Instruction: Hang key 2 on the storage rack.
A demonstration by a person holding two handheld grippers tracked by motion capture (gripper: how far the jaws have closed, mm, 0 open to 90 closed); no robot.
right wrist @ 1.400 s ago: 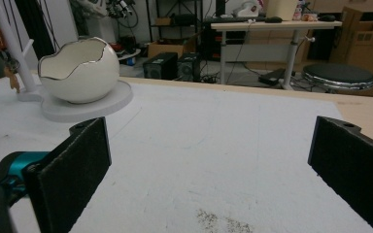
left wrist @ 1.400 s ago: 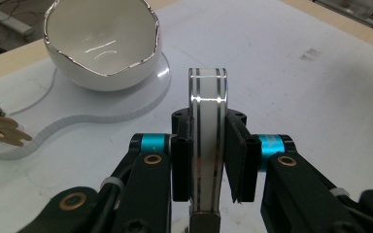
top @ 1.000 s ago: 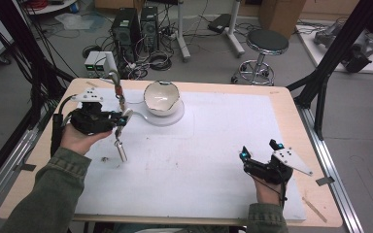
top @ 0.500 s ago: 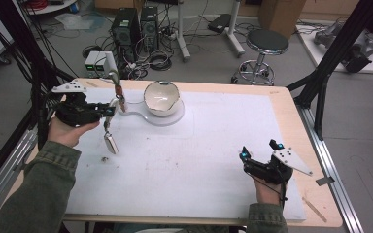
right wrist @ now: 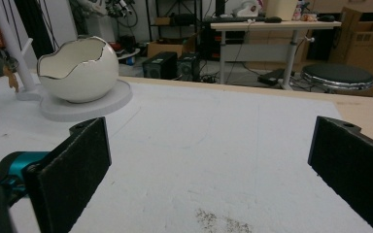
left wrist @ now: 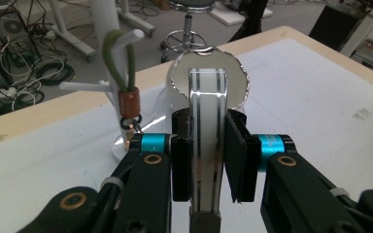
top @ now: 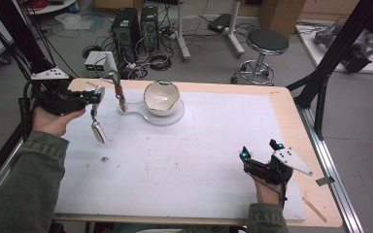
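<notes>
Steel item: shoehorn-like tool clamped in left gripper jaws, lifted off surface, 9 o'clock of egg-shaped bowl
Right gripper: jaws apart, idle, 5 o'clock
Done: pickup
Left: probably hanging on white stand

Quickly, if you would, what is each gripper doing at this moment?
Left gripper: closed on the white watch, held above the table.
Right gripper: open, holding nothing.

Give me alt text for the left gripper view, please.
The left hand-held gripper is shut on a flat white strap with dark stripes. Beyond it an egg-shaped white bowl sits on the white table, beside a white stand hung with a green loop.
</notes>
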